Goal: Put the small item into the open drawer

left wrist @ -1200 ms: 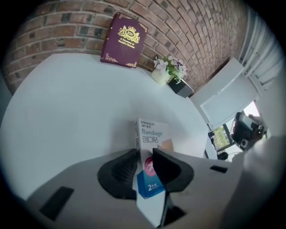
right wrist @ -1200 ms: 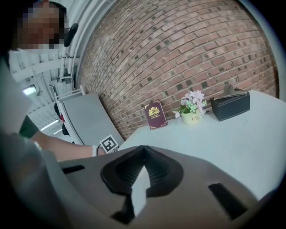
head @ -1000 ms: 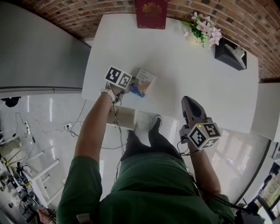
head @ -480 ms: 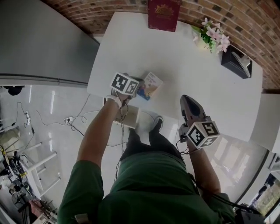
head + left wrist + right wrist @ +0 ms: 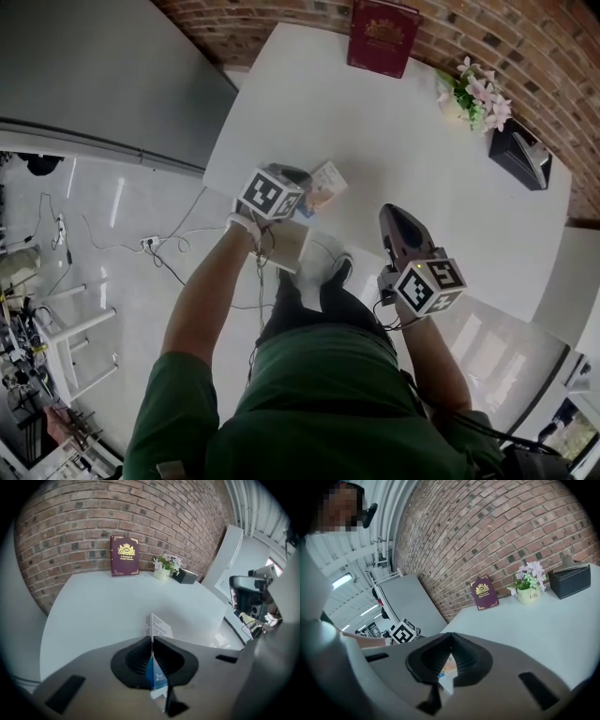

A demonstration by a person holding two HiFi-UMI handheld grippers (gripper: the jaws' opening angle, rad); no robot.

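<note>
The small item is a blue and white carton [image 5: 328, 181] at the front left of the white table [image 5: 422, 159]. My left gripper [image 5: 309, 184] is shut on it. In the left gripper view the pads pinch the carton [image 5: 158, 626] edge-on, and its white end sticks out past the left gripper [image 5: 151, 639]. The open drawer [image 5: 289, 242] shows as a beige tray just below the table's front edge, under my left hand. My right gripper [image 5: 395, 212] hovers shut over the table's front edge. Nothing is in my right gripper [image 5: 450, 635].
A maroon book [image 5: 382, 37] leans on the brick wall at the back. A flower pot [image 5: 478, 94] and a black tissue box [image 5: 525, 155] stand at the back right. A grey cabinet [image 5: 112, 84] adjoins the table's left. The person's legs are under the front edge.
The left gripper's jaws have closed on the carton, which lay flat and now sits edge-on between them. The right gripper has hardly moved.
</note>
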